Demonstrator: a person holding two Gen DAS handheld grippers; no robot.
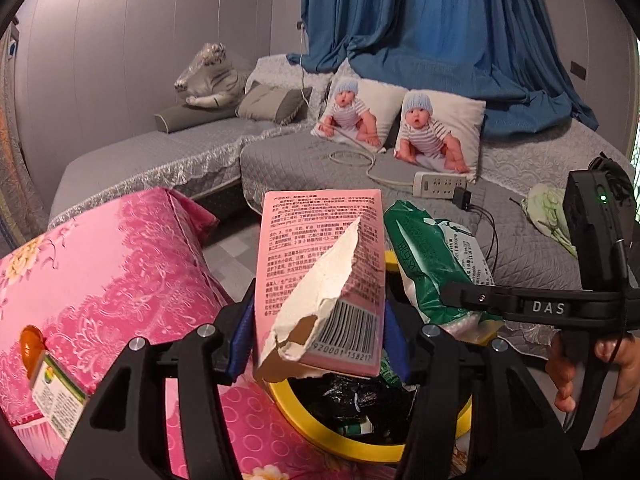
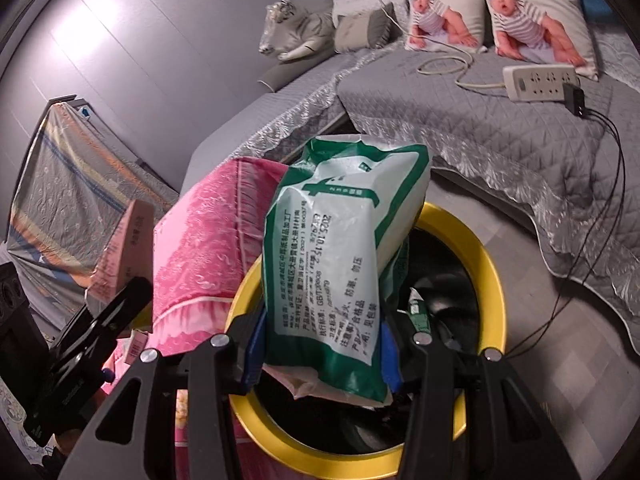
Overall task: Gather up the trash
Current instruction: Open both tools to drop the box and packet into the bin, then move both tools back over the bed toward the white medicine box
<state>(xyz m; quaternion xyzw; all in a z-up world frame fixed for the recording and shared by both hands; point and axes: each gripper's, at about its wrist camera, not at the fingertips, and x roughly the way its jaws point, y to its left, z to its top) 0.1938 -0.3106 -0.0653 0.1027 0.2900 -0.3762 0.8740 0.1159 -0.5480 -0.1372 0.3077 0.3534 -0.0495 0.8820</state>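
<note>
Cardboard: my left gripper [image 1: 320, 320] clamps a torn pink box [image 1: 320, 264]; my right gripper [image 2: 320, 344] clamps a green-and-white plastic package [image 2: 344, 264] (both above the yellow-rimmed bin [image 2: 486, 256]).

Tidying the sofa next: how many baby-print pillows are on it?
2: one pillow near the sofa corner, the other right beside it, behind the power strip. More may be out of view.

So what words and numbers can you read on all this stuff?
"DAS": on the right gripper, along its black arm.
"920001158217": partly cut off, under the barcode on the torn pink box.
"GBT3808": seemingly, on the green and white packet; small.
Chinese print covers the pink box and the packet; too small to copy surely.
The label on the jar: too blurred.
</note>
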